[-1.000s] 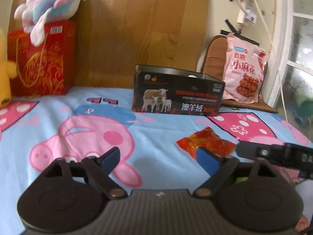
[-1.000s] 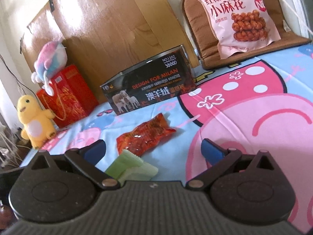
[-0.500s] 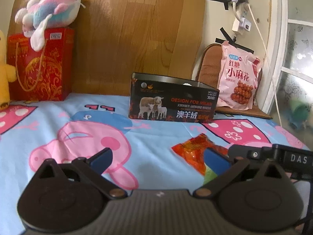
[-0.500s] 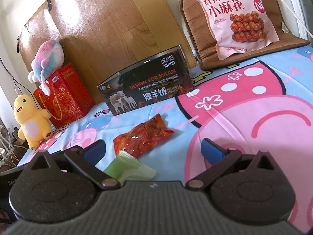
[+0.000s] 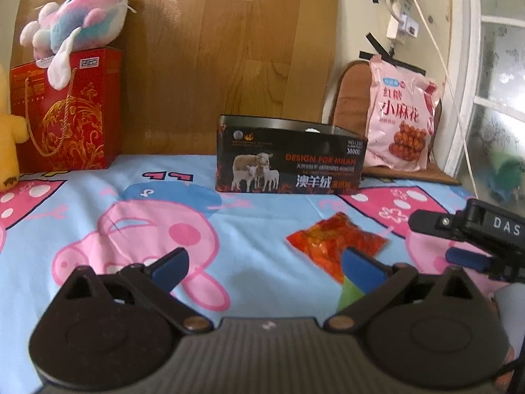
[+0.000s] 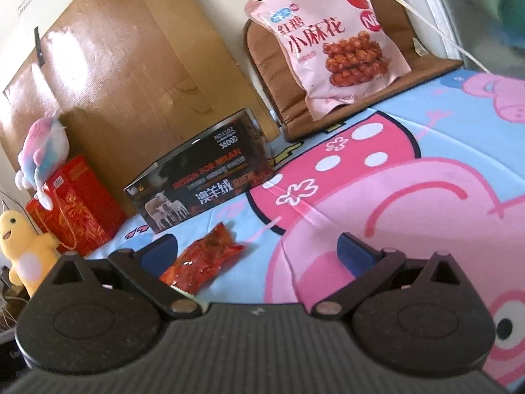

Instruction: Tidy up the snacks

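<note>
A red snack packet [image 5: 334, 246] lies on the cartoon-print sheet [image 5: 262, 223], and a green packet [image 5: 351, 294] just below it is partly hidden by my left gripper's right finger. My left gripper [image 5: 265, 266] stands open with nothing between its fingers. In the right wrist view the red packet [image 6: 206, 256] lies just inside the left finger of my open right gripper [image 6: 257, 252], untouched. An open black box [image 5: 288, 161] with sheep printed on it stands behind the packets. A pink snack bag [image 6: 334, 39] leans on a brown cushion [image 6: 272, 59]. My right gripper [image 5: 446, 241] shows at the right edge.
A red gift bag [image 5: 65, 115] with a pastel plush [image 5: 75, 26] on top stands at the back left, next to a yellow plush [image 6: 23, 249]. A wooden board [image 5: 213, 65] backs the bed. A window [image 5: 498, 105] and a hanging cable [image 5: 439, 65] are on the right.
My left gripper's fingers have spread a little wider. The right wrist view has rolled and shifted, so the green packet has almost slipped out of sight under the gripper body. No packet has moved.
</note>
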Available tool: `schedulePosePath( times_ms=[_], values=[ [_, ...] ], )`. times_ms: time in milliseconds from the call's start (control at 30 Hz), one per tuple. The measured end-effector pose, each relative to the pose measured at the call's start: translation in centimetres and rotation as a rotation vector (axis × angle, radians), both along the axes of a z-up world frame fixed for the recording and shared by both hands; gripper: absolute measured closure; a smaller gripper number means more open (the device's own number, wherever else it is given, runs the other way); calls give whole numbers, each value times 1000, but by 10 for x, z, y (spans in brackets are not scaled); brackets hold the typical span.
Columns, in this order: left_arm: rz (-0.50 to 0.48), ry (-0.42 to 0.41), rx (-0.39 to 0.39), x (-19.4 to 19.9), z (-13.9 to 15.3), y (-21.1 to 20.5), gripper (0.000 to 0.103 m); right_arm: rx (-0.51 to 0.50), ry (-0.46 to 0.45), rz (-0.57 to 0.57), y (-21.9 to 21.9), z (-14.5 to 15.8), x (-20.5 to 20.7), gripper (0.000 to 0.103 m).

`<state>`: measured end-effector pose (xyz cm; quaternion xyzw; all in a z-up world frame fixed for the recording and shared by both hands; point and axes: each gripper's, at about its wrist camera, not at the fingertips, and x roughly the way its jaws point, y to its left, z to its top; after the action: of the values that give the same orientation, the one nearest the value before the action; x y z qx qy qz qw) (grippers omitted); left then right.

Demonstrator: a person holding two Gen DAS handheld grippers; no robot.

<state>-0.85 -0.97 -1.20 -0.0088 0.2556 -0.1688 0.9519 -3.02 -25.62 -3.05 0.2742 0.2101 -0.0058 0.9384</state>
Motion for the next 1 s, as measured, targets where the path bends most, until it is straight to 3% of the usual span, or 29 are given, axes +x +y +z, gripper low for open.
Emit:
schedulePosePath(
  times_ms=[167, 667, 1000],
  values=[
    [-29, -14, 44, -3, 0, -5, 0, -12, 9, 14, 1, -1, 3, 0],
    [-48, -26, 73, -3, 1, -8, 0, -20, 16, 24, 2, 0, 6, 0],
    [-10, -83, 94, -7, 2, -8, 0, -22, 17, 22, 2, 0, 5, 0]
  ],
)
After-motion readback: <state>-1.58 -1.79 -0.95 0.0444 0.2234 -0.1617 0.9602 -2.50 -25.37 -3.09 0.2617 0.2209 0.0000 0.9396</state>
